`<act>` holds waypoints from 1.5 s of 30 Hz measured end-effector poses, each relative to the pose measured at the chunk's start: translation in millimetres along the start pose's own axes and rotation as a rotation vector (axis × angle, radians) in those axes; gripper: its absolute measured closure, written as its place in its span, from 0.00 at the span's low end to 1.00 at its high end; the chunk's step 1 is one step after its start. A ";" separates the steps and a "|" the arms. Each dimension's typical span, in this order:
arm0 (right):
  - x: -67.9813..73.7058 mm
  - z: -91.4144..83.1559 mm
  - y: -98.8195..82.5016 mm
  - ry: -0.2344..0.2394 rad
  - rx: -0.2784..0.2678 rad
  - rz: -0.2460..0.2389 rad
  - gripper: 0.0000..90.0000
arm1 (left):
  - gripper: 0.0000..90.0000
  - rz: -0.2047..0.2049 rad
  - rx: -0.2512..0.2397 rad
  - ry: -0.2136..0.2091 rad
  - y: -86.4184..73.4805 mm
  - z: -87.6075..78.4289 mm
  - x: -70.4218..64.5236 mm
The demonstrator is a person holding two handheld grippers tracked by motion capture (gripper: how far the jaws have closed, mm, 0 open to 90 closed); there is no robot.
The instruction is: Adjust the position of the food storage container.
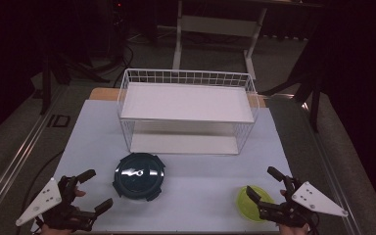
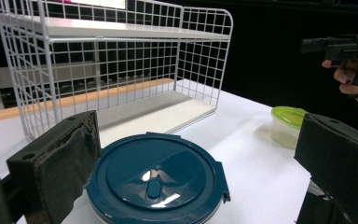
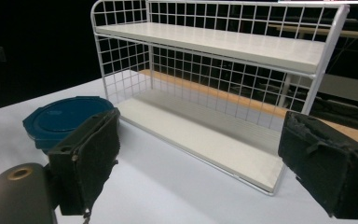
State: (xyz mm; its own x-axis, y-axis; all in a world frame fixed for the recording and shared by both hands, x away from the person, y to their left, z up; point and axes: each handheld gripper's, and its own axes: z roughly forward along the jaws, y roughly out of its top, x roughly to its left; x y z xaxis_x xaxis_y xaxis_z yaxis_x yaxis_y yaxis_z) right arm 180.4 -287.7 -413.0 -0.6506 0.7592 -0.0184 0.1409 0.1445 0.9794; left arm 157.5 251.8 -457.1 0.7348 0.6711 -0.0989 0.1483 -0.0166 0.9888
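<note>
Dim overall, room black beyond the pale table (image 1: 186, 196); soft overhead light, faint shadows under the wire shelf (image 1: 186, 112); small glare on the blue lid (image 2: 156, 179); near jaws blurred, mild edge distortion, grainy.

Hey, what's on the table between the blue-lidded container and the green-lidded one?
Nothing: in the high view, only bare white table separates the blue-lidded container from the green-lidded container.

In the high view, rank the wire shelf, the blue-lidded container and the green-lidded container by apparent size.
1. Wire shelf, by far the largest.
2. Blue-lidded container.
3. Green-lidded container, smallest, though the right gripper partly covers it.
</note>
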 end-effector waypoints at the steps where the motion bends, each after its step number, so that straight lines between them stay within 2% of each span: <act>1: 0.0 0.0 0.0 0.000 0.000 0.000 0.13 | 0.00 0.000 0.000 0.000 0.0 0.0 0.0; 5: 3.1 -1.4 9.3 0.006 0.004 -0.016 0.12 | 0.00 0.008 -0.001 -0.023 7.0 0.1 -2.2; 7: 2.7 -2.4 13.1 0.013 -0.005 -0.006 0.12 | 0.00 0.004 -0.008 -0.028 10.4 -1.0 -1.1; 9: 2.3 -3.0 14.9 0.006 -0.010 -0.006 0.12 | 0.00 -0.002 -0.014 -0.024 12.5 -1.9 -0.1; 12: 0.6 -4.5 19.5 -0.003 -0.019 -0.003 0.12 | 0.00 0.013 -0.025 -0.013 19.0 -4.0 1.3; 16: -1.3 -1.8 22.3 0.003 -0.004 -0.006 0.12 | 0.00 0.011 -0.017 -0.033 28.4 -4.2 5.8; 20: -1.5 0.2 22.9 0.009 -0.013 -0.004 0.12 | 0.00 0.018 -0.002 -0.038 33.8 0.7 6.7; 21: -2.7 1.8 23.1 0.014 -0.013 -0.002 0.12 | 0.00 0.013 0.016 -0.056 34.3 4.8 7.4; 22: -2.7 1.8 23.1 0.014 -0.013 -0.002 0.12 | 0.00 0.013 0.016 -0.056 34.3 4.8 7.4; 23: -3.9 3.7 23.0 0.025 -0.011 0.006 0.12 | 0.00 0.002 0.039 -0.081 33.3 9.4 7.8; 24: -3.9 3.7 23.0 0.025 -0.011 0.006 0.12 | 0.00 0.002 0.039 -0.081 33.3 9.4 7.8; 25: -5.2 6.0 22.2 0.035 -0.011 0.002 0.12 | 0.00 -0.005 0.060 -0.108 31.6 13.9 8.3; 28: -6.8 8.9 21.2 0.052 -0.003 0.003 0.12 | 0.00 -0.008 0.067 -0.111 31.0 15.8 8.4; 29: -8.6 10.9 19.9 0.070 -0.006 0.012 0.12 | 0.01 -0.015 0.079 -0.130 30.4 18.9 9.0; 30: -8.9 11.4 19.6 0.075 -0.009 0.015 0.12 | 0.01 -0.009 0.083 -0.131 30.4 19.6 8.7; 33: -10.1 14.5 18.1 0.085 -0.001 0.010 0.12 | 0.08 0.002 0.093 -0.159 28.7 20.9 8.9; 35: -10.7 15.8 16.8 0.102 -0.002 0.010 0.12 | 0.16 0.011 0.104 -0.172 25.2 21.1 10.8; 39: -12.5 18.1 14.6 0.145 0.003 0.014 0.13 | 0.33 -0.006 0.145 -0.190 12.8 22.4 20.5; 45: -11.5 19.5 12.4 0.145 0.011 0.013 0.13 | 0.57 -0.013 0.225 -0.163 -7.9 23.0 33.2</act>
State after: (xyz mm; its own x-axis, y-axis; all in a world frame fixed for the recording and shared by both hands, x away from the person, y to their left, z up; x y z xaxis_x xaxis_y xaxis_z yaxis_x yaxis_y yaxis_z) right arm 204.2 -282.3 -404.6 -0.7493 0.6618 0.0242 0.1577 0.1428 0.9771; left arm 196.0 257.2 -470.8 0.8259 0.5446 -0.1460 0.2883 -0.1854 0.9394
